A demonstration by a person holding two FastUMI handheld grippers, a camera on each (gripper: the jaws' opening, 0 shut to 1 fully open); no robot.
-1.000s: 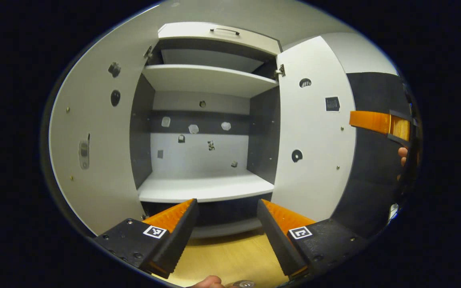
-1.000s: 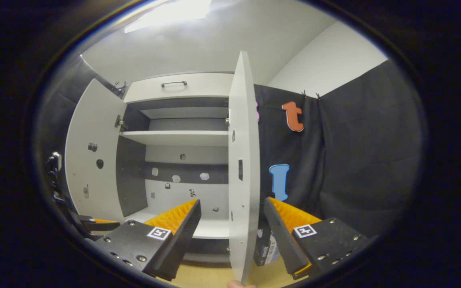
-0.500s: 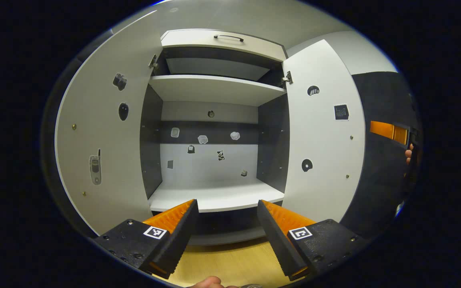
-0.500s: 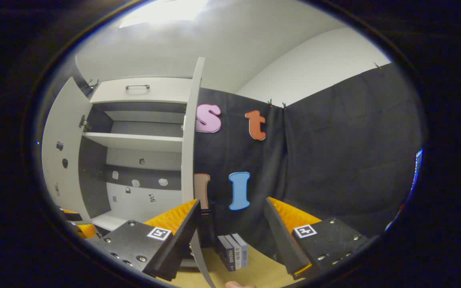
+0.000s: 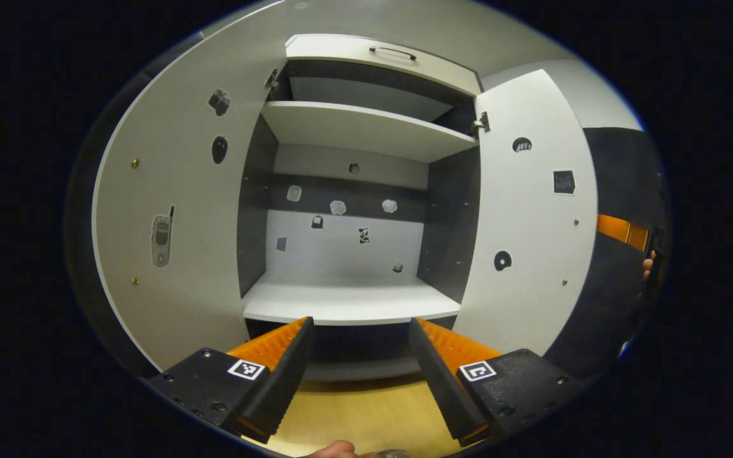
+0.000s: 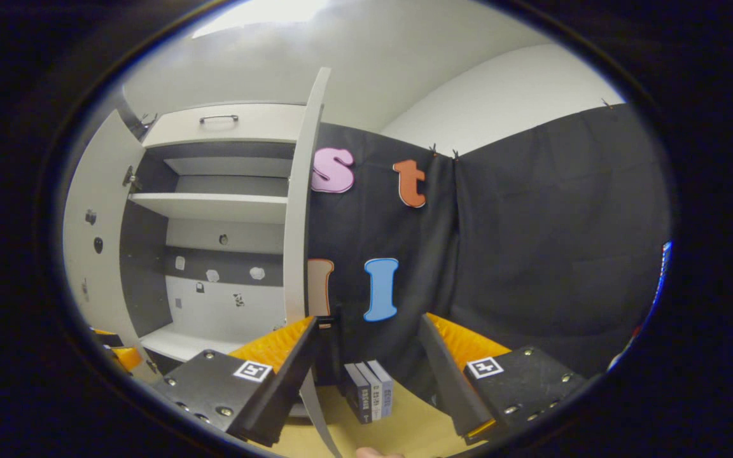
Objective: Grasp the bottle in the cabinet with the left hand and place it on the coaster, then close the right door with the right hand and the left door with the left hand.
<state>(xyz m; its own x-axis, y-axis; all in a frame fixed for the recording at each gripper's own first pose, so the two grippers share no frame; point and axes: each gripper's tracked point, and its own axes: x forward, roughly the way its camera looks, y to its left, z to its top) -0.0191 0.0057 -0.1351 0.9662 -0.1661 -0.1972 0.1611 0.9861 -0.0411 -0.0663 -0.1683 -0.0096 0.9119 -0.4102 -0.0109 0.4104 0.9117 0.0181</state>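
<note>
Your right gripper point(image 6: 366, 375) hangs released, its left finger just right of the right door point(image 6: 300, 210), whose edge stands upright; push left. Left gripper point(image 5: 360, 369) is also released.

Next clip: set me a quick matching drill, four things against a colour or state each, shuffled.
Things:
1. right door
2. left gripper
3. books
4. middle shelf

States:
A. open, holding nothing
B. standing upright against the cloth
C. swung open
D. white, nothing on it

Pairs: 1-C, 2-A, 3-B, 4-D
</note>
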